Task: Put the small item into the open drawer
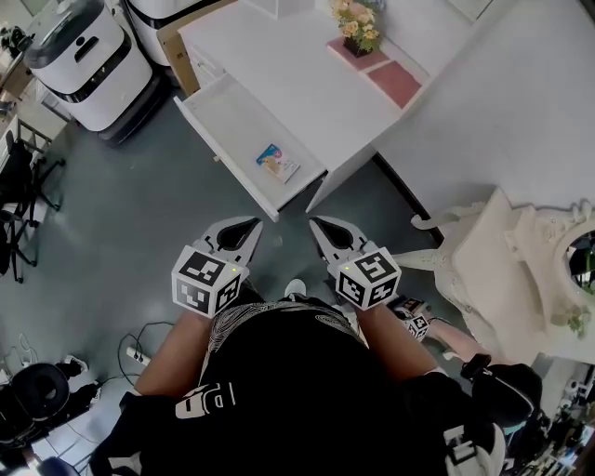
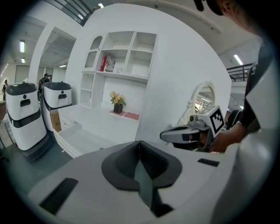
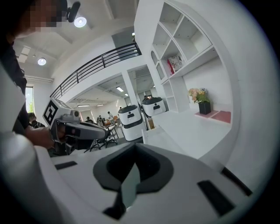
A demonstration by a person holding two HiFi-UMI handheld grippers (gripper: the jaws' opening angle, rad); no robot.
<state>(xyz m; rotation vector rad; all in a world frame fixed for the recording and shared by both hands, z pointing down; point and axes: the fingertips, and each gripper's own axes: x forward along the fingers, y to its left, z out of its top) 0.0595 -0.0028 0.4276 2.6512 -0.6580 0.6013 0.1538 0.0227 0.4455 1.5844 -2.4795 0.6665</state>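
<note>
A small colourful packet [image 1: 277,163] lies inside the open white drawer [image 1: 228,116], near its front right corner. The drawer is pulled out from the white desk [image 1: 297,65]. Both grippers hover over the grey floor just in front of the drawer, side by side and apart from it. My left gripper [image 1: 251,228] is shut with nothing between its jaws, which also meet in the left gripper view [image 2: 140,144]. My right gripper [image 1: 319,226] is likewise shut and empty [image 3: 134,151]. Each gripper view shows the other gripper beside it and the drawer [image 2: 76,135] ahead.
On the desk stand a flower pot [image 1: 358,28] and a pink mat [image 1: 390,82]. Two white wheeled machines [image 1: 84,56] stand left of the drawer. An ornate white mirror frame [image 1: 521,260] is close on the right. Black chairs [image 1: 19,186] and a power strip [image 1: 135,353] are on the left.
</note>
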